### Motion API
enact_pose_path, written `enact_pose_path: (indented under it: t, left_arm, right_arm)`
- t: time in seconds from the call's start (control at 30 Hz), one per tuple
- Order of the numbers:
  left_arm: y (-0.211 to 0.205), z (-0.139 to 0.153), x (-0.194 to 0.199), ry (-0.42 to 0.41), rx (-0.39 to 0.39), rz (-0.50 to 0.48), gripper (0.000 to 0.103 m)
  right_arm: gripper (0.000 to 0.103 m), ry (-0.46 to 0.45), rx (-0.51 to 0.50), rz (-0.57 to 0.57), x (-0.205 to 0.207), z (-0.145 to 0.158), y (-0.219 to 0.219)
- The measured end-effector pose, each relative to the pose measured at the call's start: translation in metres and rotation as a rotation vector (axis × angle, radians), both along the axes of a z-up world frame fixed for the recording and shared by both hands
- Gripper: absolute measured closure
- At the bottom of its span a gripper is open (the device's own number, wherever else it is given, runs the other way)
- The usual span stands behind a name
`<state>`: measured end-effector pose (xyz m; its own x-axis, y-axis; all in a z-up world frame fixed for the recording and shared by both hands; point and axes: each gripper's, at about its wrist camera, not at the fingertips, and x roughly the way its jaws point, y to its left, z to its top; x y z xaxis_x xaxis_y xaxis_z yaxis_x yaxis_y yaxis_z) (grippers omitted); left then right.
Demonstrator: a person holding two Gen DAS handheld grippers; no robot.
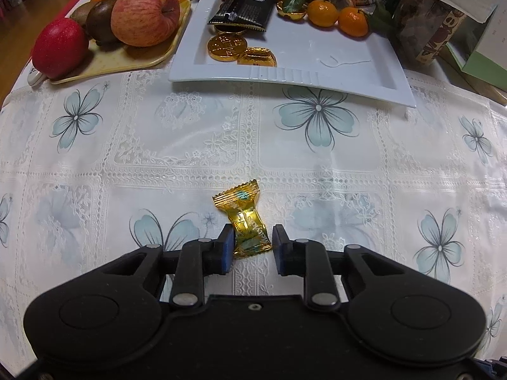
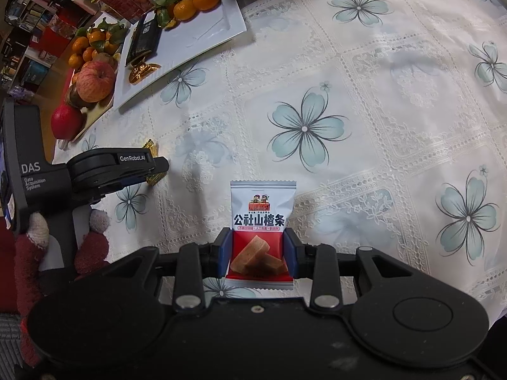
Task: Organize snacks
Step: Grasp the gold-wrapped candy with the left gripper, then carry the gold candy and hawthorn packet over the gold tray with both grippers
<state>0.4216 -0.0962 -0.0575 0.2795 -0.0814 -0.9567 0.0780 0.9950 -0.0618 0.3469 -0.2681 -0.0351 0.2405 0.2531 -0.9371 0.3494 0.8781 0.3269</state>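
A gold-wrapped candy [image 1: 245,215] lies on the flowered lace tablecloth [image 1: 317,158], its near end between the blue pads of my left gripper [image 1: 253,231], which is shut on it. In the right wrist view that left gripper [image 2: 160,167] appears from the side, with the gold candy [image 2: 149,144] showing at its tip. My right gripper [image 2: 257,235] is shut on a white and red snack packet [image 2: 262,205], held upright just above the cloth. The white plate [image 1: 332,60] beyond holds a black chocolate bar [image 1: 244,0], gold foil coins [image 1: 226,46] and tangerines [image 1: 321,12].
A yellow tray [image 1: 126,61] with apples [image 1: 145,12], kiwis and tangerines stands left of the plate. Jars and boxes [image 1: 424,25] crowd the far right. A gloved hand [image 2: 31,247] grips the left gripper's handle. Open cloth lies between the grippers and the plate.
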Motion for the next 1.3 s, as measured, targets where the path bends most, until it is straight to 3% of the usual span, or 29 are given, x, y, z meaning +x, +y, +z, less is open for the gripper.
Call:
enact_pose_path:
  t: [0.57, 0.77, 1.1, 1.3]
  left_arm:
    - [-0.006, 0.006, -0.038, 0.096, 0.054, -0.057, 0.07]
    - [-0.002, 0.0, -0.046, 0.117, 0.117, -0.067, 0.07]
    - [0.011, 0.007, -0.066, 0.131, 0.083, -0.072, 0.07]
    - [0.022, 0.011, -0.071, 0.181, -0.016, -0.065, 0.07]
  right_arm:
    - [0.067, 0.039, 0.016, 0.019, 0.003, -0.011, 0.003]
    - [0.067, 0.049, 0.018, 0.033, 0.005, -0.014, 0.008]
    - [0.067, 0.057, -0.018, 0.053, 0.005, -0.019, 0.012]
    - [0.067, 0.054, -0.069, 0.027, 0.007, -0.023, 0.003]
